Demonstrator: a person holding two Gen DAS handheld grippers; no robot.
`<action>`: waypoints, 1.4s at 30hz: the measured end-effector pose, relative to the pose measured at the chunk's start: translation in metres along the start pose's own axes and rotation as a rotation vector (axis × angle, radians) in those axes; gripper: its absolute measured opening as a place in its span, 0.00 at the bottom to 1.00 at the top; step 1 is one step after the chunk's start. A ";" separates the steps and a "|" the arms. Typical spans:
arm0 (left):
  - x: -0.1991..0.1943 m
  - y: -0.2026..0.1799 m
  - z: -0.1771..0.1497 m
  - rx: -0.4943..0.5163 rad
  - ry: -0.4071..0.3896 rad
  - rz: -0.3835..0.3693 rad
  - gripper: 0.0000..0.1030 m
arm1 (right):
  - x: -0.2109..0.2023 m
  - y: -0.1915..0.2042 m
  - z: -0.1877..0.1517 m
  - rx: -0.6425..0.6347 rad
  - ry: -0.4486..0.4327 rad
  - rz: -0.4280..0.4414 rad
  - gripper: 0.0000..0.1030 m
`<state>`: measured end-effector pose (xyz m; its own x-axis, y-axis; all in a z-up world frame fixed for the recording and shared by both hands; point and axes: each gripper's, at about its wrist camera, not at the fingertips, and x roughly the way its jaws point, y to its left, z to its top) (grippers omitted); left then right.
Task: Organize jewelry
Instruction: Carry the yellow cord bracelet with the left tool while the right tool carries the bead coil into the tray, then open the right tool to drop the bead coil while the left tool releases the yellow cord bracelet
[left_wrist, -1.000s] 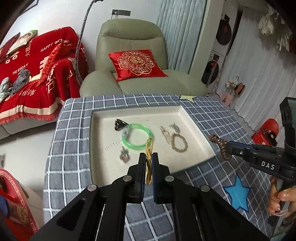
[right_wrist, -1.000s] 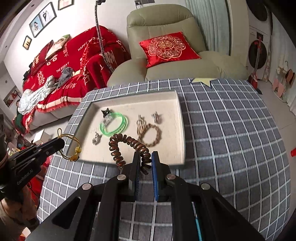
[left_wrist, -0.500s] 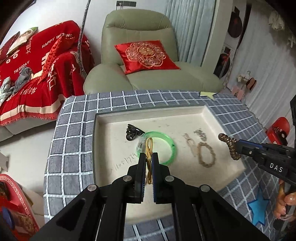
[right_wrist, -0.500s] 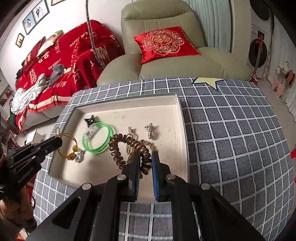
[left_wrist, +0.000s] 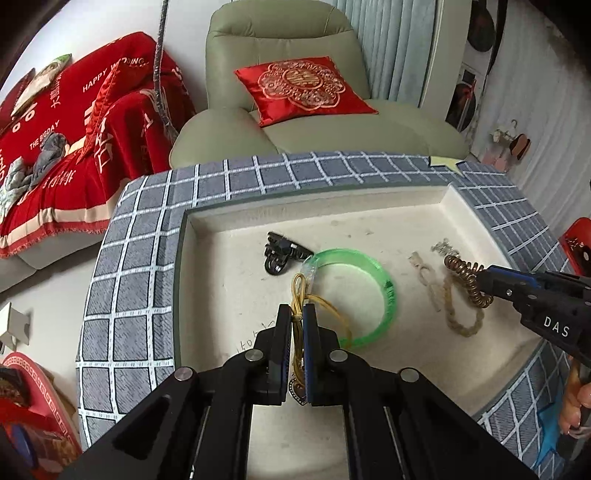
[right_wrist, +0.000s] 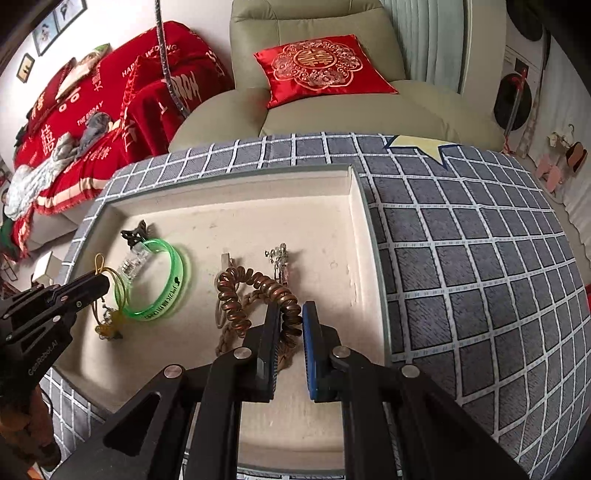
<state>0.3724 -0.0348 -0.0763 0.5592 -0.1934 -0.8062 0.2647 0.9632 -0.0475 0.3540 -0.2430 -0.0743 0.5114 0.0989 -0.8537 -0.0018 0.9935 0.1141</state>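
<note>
A cream tray (left_wrist: 229, 221) (right_wrist: 354, 206) lies on the checked tablecloth. My left gripper (left_wrist: 298, 314) (right_wrist: 103, 280) is shut on a gold cord bracelet (left_wrist: 300, 291) (right_wrist: 110, 291) and holds it over the tray, beside a green bangle (left_wrist: 384, 291) (right_wrist: 173, 280). My right gripper (right_wrist: 290, 314) (left_wrist: 482, 278) is shut on a brown spiral hair tie (right_wrist: 251, 284) (left_wrist: 465, 277) over the tray, above a braided bracelet (left_wrist: 461, 321) (right_wrist: 227, 336). A black clip (left_wrist: 280, 253) (right_wrist: 135, 232), a silver charm (right_wrist: 279, 258) (left_wrist: 443, 247) and a pale pin (left_wrist: 424, 269) lie in the tray.
The round table wears a grey checked cloth (right_wrist: 461, 258) with star patches. Behind it stand a green armchair with a red cushion (left_wrist: 303, 88) and a sofa under a red throw (left_wrist: 74, 129). A red stool (left_wrist: 576, 247) is at the right.
Both grippers have moved forward and lower over the tray, each still holding its item. The tray now fills more of both views.
</note>
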 end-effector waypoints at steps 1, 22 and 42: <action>0.002 0.000 -0.001 0.000 0.008 0.005 0.21 | 0.001 0.001 0.000 -0.003 0.004 -0.001 0.13; 0.006 -0.009 -0.006 0.012 0.023 0.065 0.21 | -0.013 0.002 -0.001 0.027 -0.019 0.054 0.68; -0.005 -0.004 0.000 -0.084 -0.018 0.043 0.21 | -0.080 -0.010 -0.023 0.119 -0.126 0.122 0.71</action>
<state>0.3690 -0.0377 -0.0719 0.5824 -0.1543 -0.7981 0.1737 0.9828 -0.0632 0.2930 -0.2597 -0.0189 0.6172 0.2029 -0.7602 0.0274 0.9601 0.2785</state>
